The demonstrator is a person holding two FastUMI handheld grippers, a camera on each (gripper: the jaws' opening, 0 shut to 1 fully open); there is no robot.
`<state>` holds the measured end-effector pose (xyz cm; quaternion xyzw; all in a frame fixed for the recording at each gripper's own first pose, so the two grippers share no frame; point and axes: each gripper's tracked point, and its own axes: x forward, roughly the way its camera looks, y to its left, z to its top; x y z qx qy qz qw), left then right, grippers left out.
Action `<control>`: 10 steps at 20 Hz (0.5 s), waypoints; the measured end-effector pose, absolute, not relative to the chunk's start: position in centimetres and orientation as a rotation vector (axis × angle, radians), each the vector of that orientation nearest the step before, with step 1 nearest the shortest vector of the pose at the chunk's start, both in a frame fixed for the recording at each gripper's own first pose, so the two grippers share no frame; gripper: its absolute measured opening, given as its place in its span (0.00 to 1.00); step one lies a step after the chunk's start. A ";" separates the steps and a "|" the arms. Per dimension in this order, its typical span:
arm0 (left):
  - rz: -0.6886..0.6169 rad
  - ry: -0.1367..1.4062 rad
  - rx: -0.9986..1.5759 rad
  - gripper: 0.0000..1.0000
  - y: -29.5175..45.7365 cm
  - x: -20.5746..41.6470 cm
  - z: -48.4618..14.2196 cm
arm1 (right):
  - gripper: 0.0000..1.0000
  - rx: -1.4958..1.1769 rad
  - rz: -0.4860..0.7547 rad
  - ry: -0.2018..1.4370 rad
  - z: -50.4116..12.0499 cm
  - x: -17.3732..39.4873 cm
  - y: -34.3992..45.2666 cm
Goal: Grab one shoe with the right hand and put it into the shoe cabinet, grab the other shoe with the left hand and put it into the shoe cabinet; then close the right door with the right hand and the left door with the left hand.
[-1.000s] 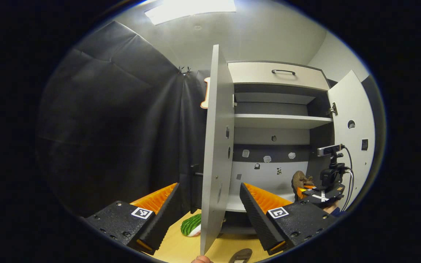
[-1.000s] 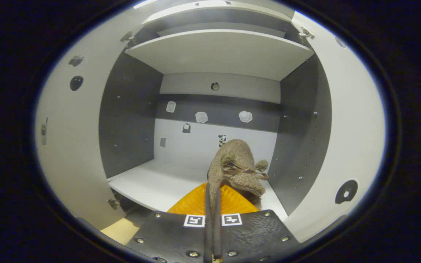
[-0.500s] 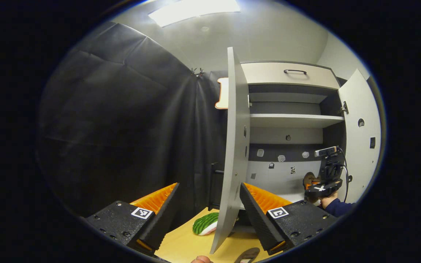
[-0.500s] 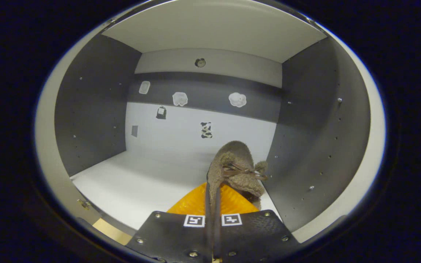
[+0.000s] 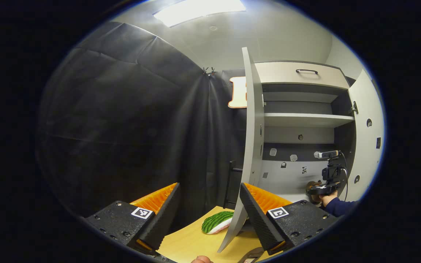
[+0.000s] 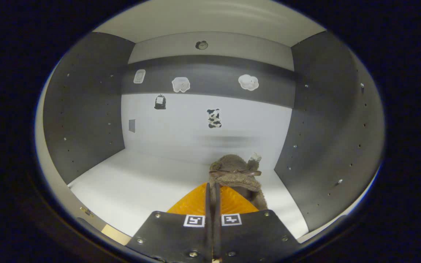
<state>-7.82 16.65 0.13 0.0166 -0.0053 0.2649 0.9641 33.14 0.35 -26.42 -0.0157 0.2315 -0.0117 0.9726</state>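
While the right gripper (image 6: 212,204) reaches deep inside the shoe cabinet (image 6: 86,120):
Right fingers: clenched on the fuzzy brown shoe (image 6: 238,175), pinching its edge; the toe pokes out ahead, just above the cabinet floor (image 6: 141,186).
Left gripper (image 5: 207,204): fingers spread wide, nothing between them.
Left door (image 5: 250,146): open, edge-on ahead between the fingers.

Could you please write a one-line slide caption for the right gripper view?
Right gripper, shut on a fuzzy brown shoe, holds it inside the cabinet above the white shelf.
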 end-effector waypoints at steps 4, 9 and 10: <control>0.540 -0.011 0.027 0.98 16.6 -8.0 0.0 | 0.02 -0.043 -0.031 0.494 -26.8 33.2 0.6; 0.526 -0.009 0.012 0.98 16.4 -7.9 -0.2 | 0.28 -0.013 -0.004 0.502 -26.2 32.7 1.4; 0.522 -0.007 0.011 0.98 16.3 -7.9 -0.3 | 0.30 -0.008 -0.001 0.512 -26.1 32.1 1.3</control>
